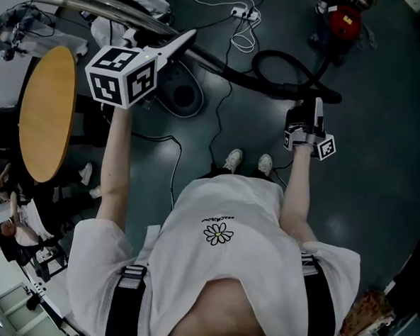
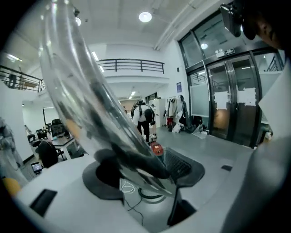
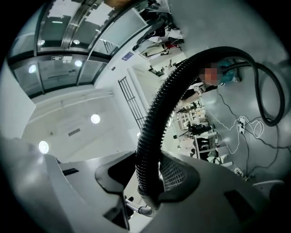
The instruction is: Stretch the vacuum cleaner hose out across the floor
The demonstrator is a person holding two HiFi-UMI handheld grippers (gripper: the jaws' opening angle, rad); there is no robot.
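The black ribbed vacuum hose (image 1: 279,88) loops over the dark floor from a chrome tube (image 1: 99,4) towards the red vacuum cleaner (image 1: 344,21) at the top right. My right gripper (image 1: 317,105) is shut on the hose near its loop. In the right gripper view the hose (image 3: 157,123) rises from between the pads of the right gripper (image 3: 150,184) and curves away. My left gripper (image 1: 186,38) is raised above the chrome tube. In the left gripper view the blurred tube (image 2: 86,100) crosses the open jaws of the left gripper (image 2: 145,182), with floor showing beside it.
A round wooden table (image 1: 47,111) stands at the left. A white power strip with a coiled cable (image 1: 245,15) lies at the top, and a thin black cable (image 1: 216,121) runs towards my shoes (image 1: 233,159). People sit at the lower left (image 1: 8,222).
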